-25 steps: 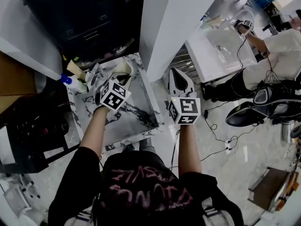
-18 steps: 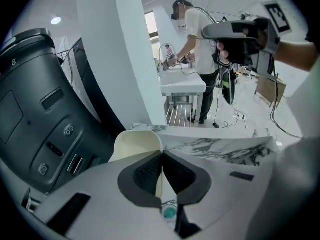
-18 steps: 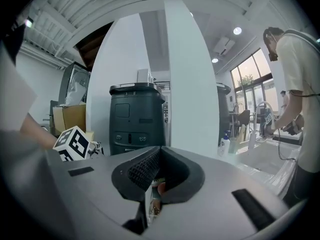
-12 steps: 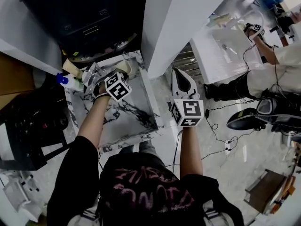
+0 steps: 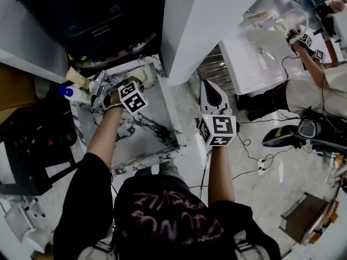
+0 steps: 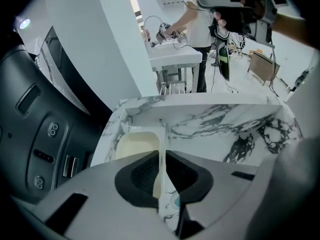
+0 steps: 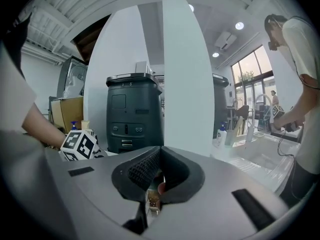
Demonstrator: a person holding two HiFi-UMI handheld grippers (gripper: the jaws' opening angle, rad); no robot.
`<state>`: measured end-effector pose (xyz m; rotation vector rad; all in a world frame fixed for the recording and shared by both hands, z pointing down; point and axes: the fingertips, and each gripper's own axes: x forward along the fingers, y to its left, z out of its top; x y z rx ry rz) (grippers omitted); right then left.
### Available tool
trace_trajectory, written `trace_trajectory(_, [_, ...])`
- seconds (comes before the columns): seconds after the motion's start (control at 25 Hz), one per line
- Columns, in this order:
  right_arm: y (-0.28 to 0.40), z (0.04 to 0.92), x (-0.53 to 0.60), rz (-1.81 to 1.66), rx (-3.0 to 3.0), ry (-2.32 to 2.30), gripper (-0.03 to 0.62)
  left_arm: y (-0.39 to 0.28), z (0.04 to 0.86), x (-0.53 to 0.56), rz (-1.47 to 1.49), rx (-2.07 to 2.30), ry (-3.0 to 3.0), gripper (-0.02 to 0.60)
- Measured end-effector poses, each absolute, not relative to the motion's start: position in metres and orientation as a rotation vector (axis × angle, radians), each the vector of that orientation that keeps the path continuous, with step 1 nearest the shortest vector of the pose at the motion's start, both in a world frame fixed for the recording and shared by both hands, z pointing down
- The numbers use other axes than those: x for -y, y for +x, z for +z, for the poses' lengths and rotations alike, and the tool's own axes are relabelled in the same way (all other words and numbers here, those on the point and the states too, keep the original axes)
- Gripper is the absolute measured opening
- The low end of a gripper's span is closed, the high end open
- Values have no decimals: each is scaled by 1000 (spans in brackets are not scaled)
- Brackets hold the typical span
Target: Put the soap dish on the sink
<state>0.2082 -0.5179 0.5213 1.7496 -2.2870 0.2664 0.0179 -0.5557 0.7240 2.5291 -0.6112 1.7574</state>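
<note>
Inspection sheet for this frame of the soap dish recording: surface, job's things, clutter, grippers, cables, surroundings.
Surface: marble sink, basin bare, dark veining.
Job's things: cream soap dish at the sink's far corner; cannot tell whether it rests on the rim.
Clutter: blue-capped bottle and chrome faucet at the sink's left edge.
Grippers: left gripper shut on the soap dish's wall; right gripper shut, empty, beside the sink over the floor.
Cables: cables loose on the floor.
Surroundings: white pillar, dark machine behind the sink; another person at a white basin.
</note>
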Motion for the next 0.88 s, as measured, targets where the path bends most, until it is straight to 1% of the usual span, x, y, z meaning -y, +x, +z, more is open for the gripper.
trace_trajectory(0.08, [206, 519, 519, 272, 2290, 1748, 15, 18, 724, 554, 1756, 600, 2531, 82])
trace_trajectory(0.2, [202, 518, 519, 272, 2306, 1744, 15, 18, 720, 554, 1751, 615, 2541, 100])
trace_trajectory(0.48, [192, 513, 515, 261, 2321, 1743, 15, 17, 702, 555, 1635, 717, 2561, 100])
trace_trajectory(0.88, [170, 497, 505, 257, 2360, 1736, 15, 25, 643, 540, 1400, 905, 2640, 49])
